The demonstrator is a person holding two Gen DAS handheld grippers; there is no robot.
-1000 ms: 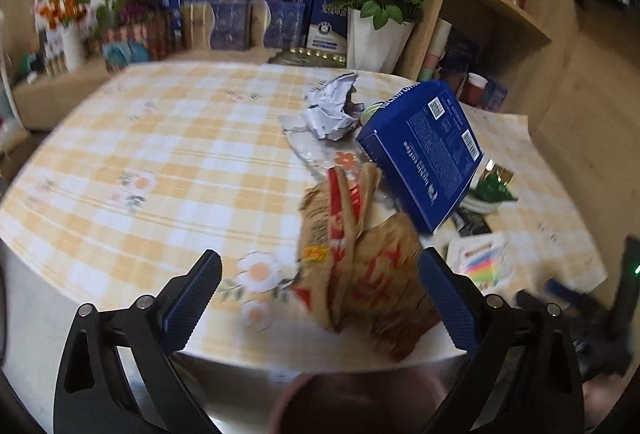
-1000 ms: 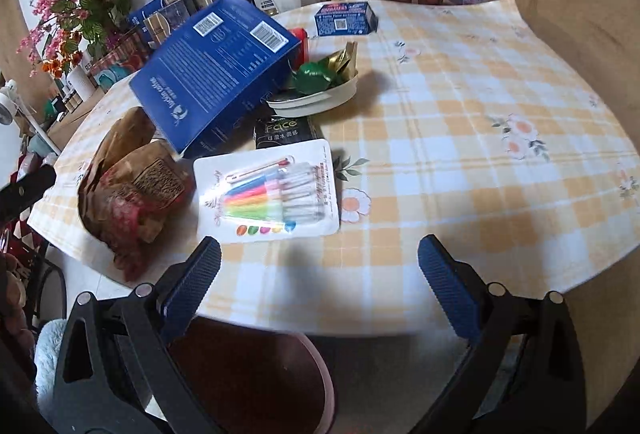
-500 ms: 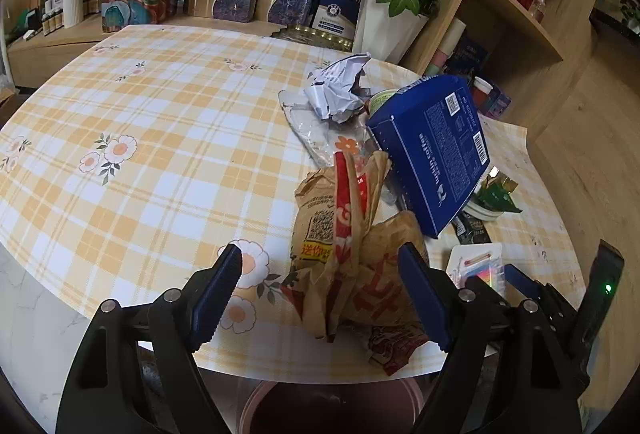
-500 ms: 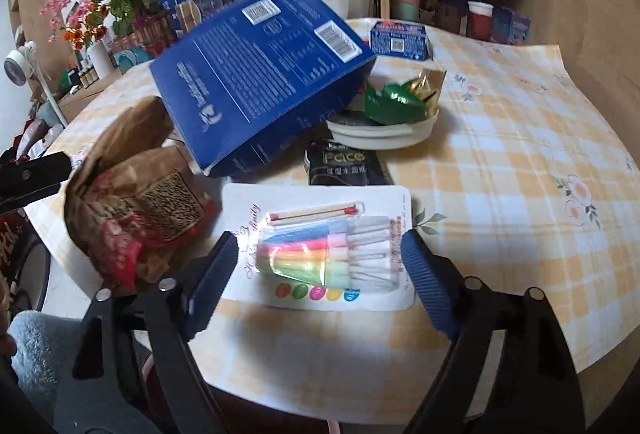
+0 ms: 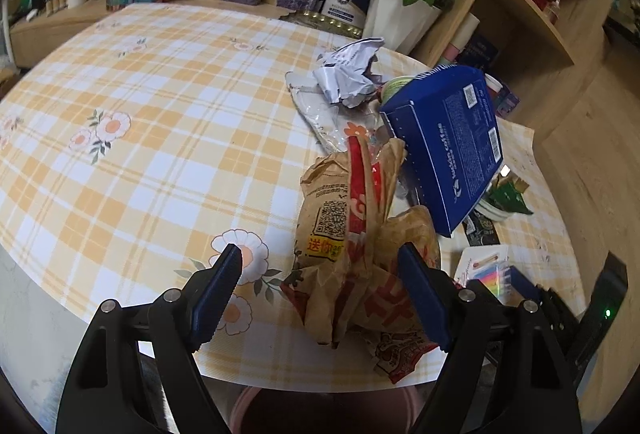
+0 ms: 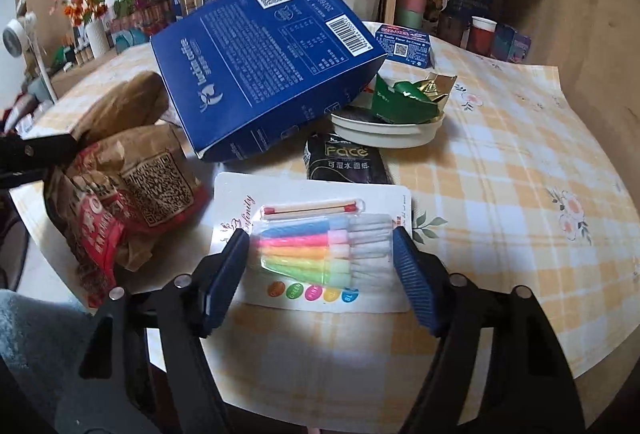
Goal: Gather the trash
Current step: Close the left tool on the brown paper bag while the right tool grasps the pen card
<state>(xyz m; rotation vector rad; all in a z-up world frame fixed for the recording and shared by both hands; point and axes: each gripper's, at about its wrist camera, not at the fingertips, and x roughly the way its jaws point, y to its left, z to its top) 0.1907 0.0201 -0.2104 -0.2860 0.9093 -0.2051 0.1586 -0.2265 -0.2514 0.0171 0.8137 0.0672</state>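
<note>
Both grippers open at table edge, left over crumpled bag, right over marker pack.

Left gripper (image 5: 320,266) jaws wide, straddling the crumpled brown paper takeout bag (image 5: 352,234) at the near edge of the table (image 5: 160,114), pads not touching it; pink bin rim (image 5: 256,398) just below the edge. Right gripper (image 6: 320,254) jaws wide, either side of the blister pack of colored markers (image 6: 320,246), contact can't tell. Black Face tissue pack (image 6: 346,162) just behind markers, then white dish (image 6: 384,132) holding green foil wrapper (image 6: 404,98). Blue coffee box (image 6: 264,62) tilted, leaning over dish and bag. Farther: crumpled white paper (image 5: 348,74) on clear plastic sheet (image 5: 320,114), small blue ice cream box (image 6: 404,44), red rose pot (image 5: 396,14).
</note>
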